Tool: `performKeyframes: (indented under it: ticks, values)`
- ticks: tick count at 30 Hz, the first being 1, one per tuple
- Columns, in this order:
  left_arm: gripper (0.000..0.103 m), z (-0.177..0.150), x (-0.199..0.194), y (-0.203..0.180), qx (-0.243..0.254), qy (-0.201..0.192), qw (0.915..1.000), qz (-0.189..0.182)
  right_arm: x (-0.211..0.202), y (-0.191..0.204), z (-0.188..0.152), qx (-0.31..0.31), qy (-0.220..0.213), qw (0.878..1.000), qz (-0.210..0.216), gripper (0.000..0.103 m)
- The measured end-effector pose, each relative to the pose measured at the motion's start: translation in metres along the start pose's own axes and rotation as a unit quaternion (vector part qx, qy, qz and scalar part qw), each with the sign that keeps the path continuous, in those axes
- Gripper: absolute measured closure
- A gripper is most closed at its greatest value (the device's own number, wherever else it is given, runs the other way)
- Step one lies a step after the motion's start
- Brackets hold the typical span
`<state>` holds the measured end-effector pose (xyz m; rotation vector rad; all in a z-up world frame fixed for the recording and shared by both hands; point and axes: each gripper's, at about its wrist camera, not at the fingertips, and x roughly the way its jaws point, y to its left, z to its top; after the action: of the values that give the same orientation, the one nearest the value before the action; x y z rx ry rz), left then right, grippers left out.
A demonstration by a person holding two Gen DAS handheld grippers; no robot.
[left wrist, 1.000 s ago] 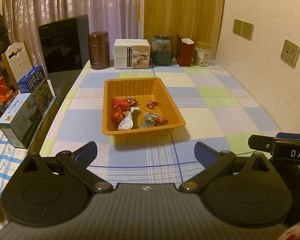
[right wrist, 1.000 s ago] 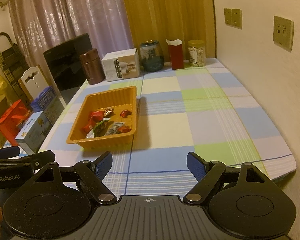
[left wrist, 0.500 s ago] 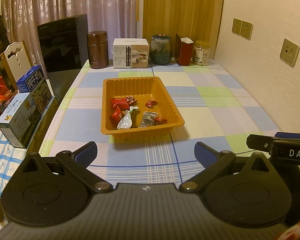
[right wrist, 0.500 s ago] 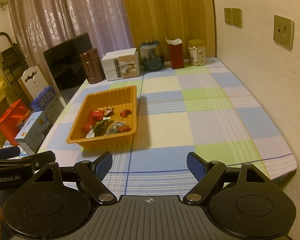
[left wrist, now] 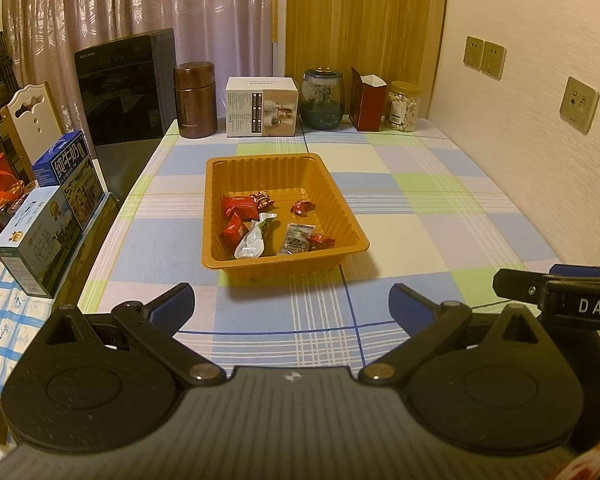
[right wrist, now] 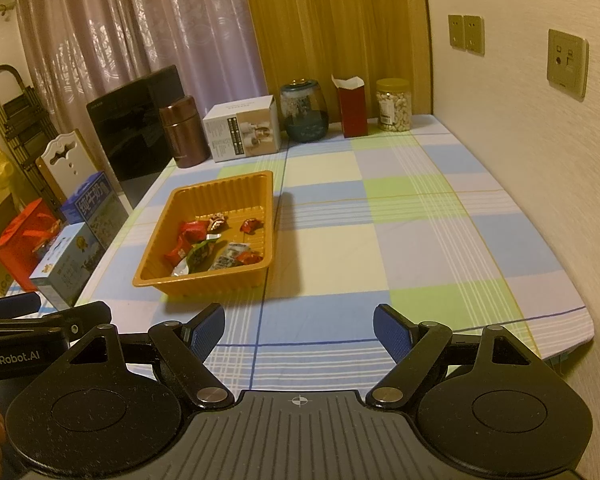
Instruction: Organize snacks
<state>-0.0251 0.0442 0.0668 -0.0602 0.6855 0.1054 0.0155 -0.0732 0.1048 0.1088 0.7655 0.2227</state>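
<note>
Ahead of both claws, on the checked worktop (left wrist: pixel 440 216), the orange tray (left wrist: pixel 216 216) is sitting with its long axis running away from the cameras toward the far wall. The snacks (left wrist: pixel 260 220) are lying inside it, bunched toward its near end: red wrappers, a silver-and-green packet and a small pale pouch. None is showing on the cloth around it.

The left claw (left wrist: pixel 292 304) is facing the tray almost squarely, jaws standing wide with nothing between them. The right claw (right wrist: pixel 299 330) is likewise hanging apart and empty, but from its view the tray (right wrist: pixel 160 248) is lying off to the left. Judging by that, the left claw is the nearer and better lined up; any reach should be going straight forward and down into the tray's near end.
</note>
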Motion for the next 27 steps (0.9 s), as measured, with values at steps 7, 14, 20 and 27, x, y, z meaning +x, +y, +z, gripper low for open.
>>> performKeyframes:
  ticks: [7,14,20,27]
  values:
    - [0.000,0.0000,0.0011,-0.0012,0.002,0.000,1.0000,-0.001,0.0002,-0.0006,0.0003,0.000,0.000,1.000,0.000,0.022]
    - [0.000,0.0000,0.0013,-0.0016,0.003,0.000,1.0000,-0.001,0.0003,-0.0003,0.0001,0.001,0.000,1.000,0.000,0.022]
    - [0.000,0.0006,0.0020,-0.0024,0.006,-0.002,1.0000,-0.002,0.0006,-0.0008,0.0007,0.000,0.000,1.000,0.000,0.022]
    - [0.000,0.0009,0.0008,-0.0018,0.007,-0.013,0.9999,-0.004,0.0009,-0.0009,0.0008,0.001,0.000,1.000,0.000,0.022]
